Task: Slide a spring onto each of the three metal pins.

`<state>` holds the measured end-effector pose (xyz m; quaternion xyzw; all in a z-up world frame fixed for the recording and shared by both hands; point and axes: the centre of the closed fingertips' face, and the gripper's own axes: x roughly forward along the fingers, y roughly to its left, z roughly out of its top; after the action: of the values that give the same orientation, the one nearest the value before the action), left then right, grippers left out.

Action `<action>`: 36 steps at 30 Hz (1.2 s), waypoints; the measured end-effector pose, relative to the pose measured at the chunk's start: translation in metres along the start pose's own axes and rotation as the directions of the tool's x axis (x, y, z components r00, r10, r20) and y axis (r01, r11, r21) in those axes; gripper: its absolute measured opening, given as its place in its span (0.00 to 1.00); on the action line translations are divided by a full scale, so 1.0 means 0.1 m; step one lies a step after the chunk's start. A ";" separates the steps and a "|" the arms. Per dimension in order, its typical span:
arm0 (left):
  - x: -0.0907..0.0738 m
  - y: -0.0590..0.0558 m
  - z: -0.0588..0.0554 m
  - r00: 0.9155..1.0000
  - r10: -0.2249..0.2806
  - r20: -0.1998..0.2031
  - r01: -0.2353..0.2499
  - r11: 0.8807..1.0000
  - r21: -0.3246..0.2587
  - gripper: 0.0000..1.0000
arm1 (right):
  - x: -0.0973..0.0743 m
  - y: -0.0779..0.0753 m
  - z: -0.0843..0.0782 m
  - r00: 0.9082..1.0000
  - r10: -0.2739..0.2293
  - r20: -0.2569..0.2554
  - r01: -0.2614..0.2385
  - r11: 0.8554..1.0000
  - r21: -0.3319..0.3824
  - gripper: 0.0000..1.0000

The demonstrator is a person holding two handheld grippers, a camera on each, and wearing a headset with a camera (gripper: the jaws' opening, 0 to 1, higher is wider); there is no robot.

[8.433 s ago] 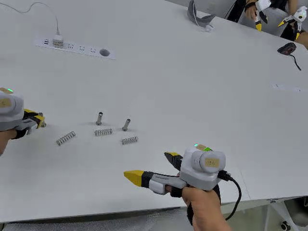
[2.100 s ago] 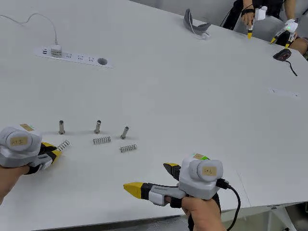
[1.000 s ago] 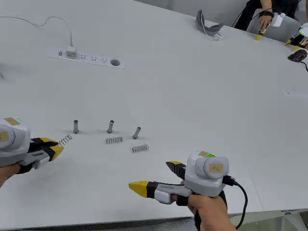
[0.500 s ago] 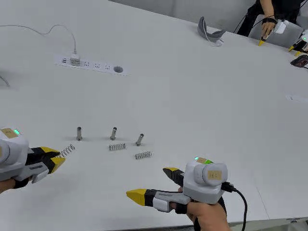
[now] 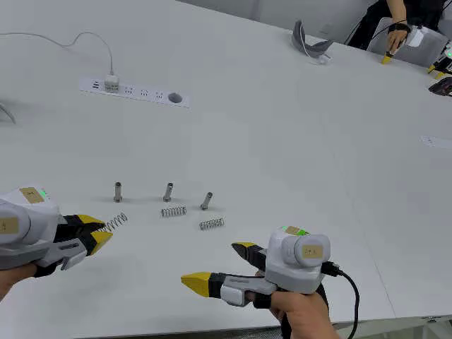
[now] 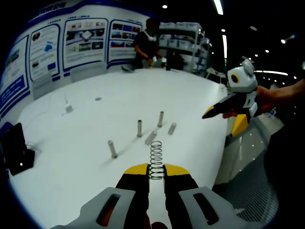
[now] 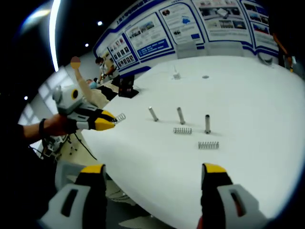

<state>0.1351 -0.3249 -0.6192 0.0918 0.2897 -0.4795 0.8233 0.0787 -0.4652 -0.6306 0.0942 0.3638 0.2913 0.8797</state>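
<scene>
Three short metal pins stand in a row on the white table: left pin (image 5: 118, 191), middle pin (image 5: 168, 191), right pin (image 5: 206, 200). One spring (image 5: 173, 211) lies in front of the middle pin, and another spring (image 5: 211, 224) lies in front of the right pin. My left gripper (image 5: 95, 234) is shut on one end of a third spring (image 5: 115, 222), which points toward the left pin. In the left gripper view that spring (image 6: 156, 155) sticks out from the yellow tips (image 6: 150, 171) toward the pins (image 6: 139, 128). My right gripper (image 5: 219, 265) hangs open at the near table edge, holding nothing.
A white power strip (image 5: 134, 92) with a plugged cable lies at the back left. A grey curved item (image 5: 311, 42) sits at the far edge. Another person's hands with grippers (image 5: 402, 32) are at the far right corner. The table's front edge is close below my grippers.
A third pin stands at the left, where the oldest frame had two. My left gripper has closed on the left spring and holds it by one end. The right gripper stayed open.
</scene>
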 end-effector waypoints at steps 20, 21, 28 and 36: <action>0.22 -0.45 0.24 0.993 -0.115 0.011 0.113 0.989 0.097 0.11 | 0.07 0.26 0.20 0.989 0.120 0.081 -0.126 0.989 0.071 0.55; 0.23 -0.47 0.24 0.993 -0.121 0.010 0.119 0.988 0.100 0.11 | 0.07 0.27 0.21 0.989 0.124 0.085 -0.131 0.989 0.076 0.54; 0.27 -0.71 0.28 0.985 -0.173 0.007 0.170 0.976 0.134 0.11 | 0.08 0.33 0.32 0.979 0.160 0.124 -0.174 0.979 0.107 0.42; 0.30 -0.83 0.29 0.979 -0.205 0.007 0.201 0.966 0.163 0.11 | 0.11 0.40 0.36 0.970 0.196 0.146 -0.214 0.969 0.124 0.29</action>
<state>0.0876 -0.4026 -0.6021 0.1223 0.2481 -0.5842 0.7630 0.0925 -0.4249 -0.5958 0.2114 0.3124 0.3479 0.8583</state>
